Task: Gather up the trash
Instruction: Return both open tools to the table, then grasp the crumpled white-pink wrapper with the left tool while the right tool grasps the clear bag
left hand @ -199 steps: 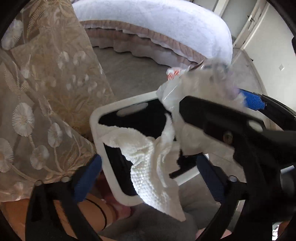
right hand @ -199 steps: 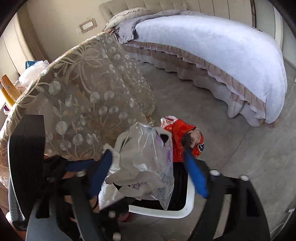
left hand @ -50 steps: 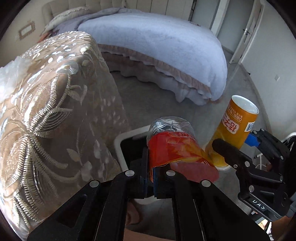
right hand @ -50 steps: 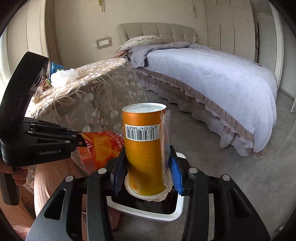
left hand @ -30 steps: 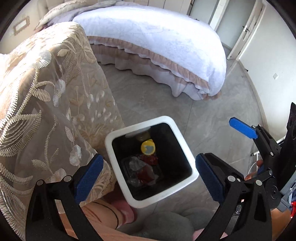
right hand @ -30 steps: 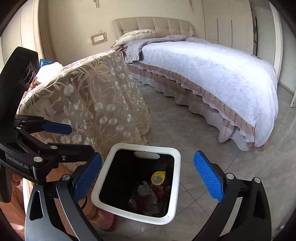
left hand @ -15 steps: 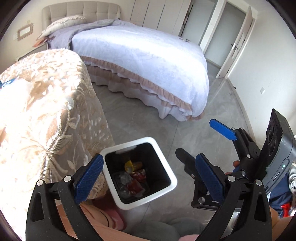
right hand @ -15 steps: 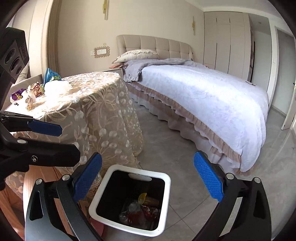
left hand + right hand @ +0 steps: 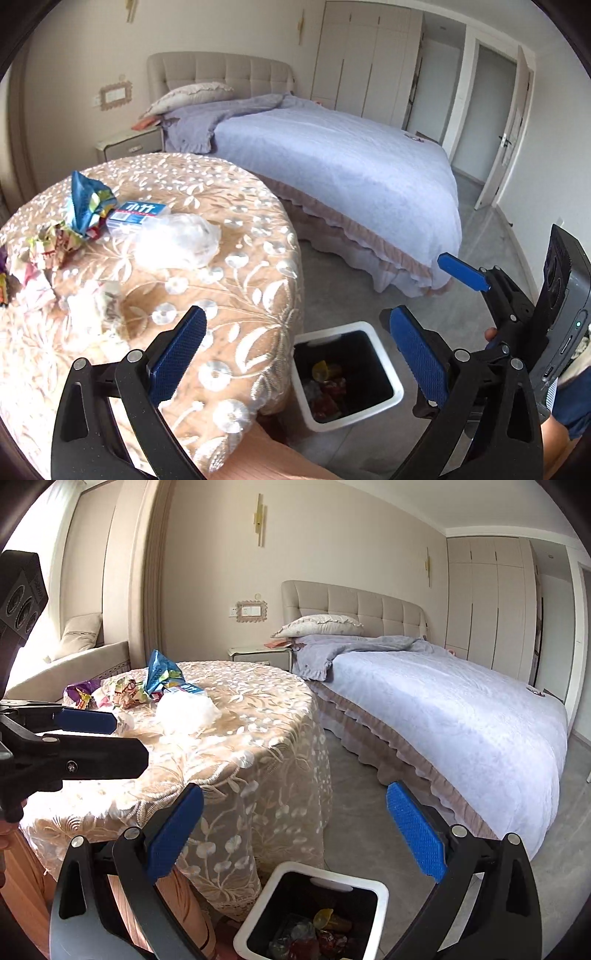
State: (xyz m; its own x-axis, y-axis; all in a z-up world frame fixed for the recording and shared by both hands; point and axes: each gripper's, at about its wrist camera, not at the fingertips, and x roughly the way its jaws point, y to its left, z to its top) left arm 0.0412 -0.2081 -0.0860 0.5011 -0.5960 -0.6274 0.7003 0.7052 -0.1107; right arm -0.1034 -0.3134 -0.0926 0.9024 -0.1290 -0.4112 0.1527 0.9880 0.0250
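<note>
Hovering both empty claws wide open, my left claw [image 9: 295,354] is nearer the clear plastic bag [image 9: 177,240] mid-counter.

A made bed [image 9: 443,709] stands beside a cloth-covered round table [image 9: 258,760].

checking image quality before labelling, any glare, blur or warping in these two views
Left wrist view: the clear plastic bag and tissue on the tablecloth are washed out by sunlight; the bed bows from fisheye. Right wrist view: window glare blows out the upper left; the bin stays sharp.
</note>
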